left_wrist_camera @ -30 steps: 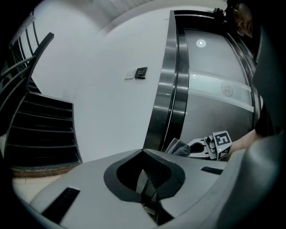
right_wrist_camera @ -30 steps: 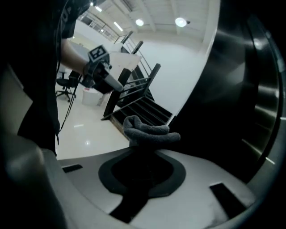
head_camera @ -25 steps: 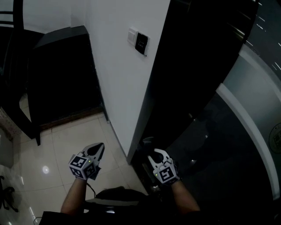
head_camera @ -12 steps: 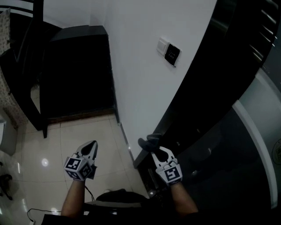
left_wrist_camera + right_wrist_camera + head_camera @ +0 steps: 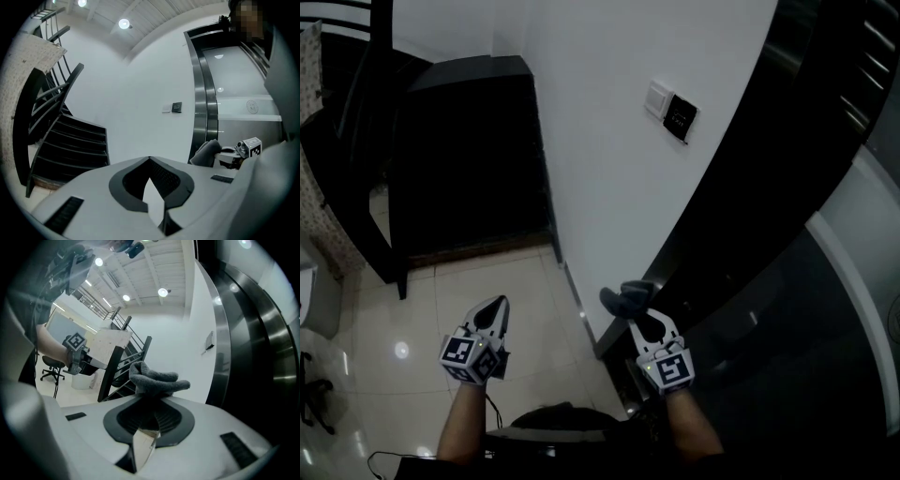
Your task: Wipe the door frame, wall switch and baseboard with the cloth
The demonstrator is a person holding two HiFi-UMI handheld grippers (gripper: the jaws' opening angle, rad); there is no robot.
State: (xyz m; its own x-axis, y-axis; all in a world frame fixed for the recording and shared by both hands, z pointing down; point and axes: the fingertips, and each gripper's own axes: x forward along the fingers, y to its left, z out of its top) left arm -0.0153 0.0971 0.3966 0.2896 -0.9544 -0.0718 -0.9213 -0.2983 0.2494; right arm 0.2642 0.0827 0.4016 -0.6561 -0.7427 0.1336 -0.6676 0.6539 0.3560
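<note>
Grey cloth (image 5: 628, 298) is sitting clamped in your right claw (image 5: 639, 317) by the door frame (image 5: 712, 216) — left claw (image 5: 495, 309) hanging closed, empty; wall switch (image 5: 672, 111) and baseboard (image 5: 577, 295) are seemingly awaiting wiping.

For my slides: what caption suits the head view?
The right tool holds a grey cloth low by the dark door frame; the left tool, shut, hangs over tiles.

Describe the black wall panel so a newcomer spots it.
Find the white wall beside the dark door frame. Two small plates sit side by side on it. The black panel is nearer the frame; its neighbour is a white plate.
</note>
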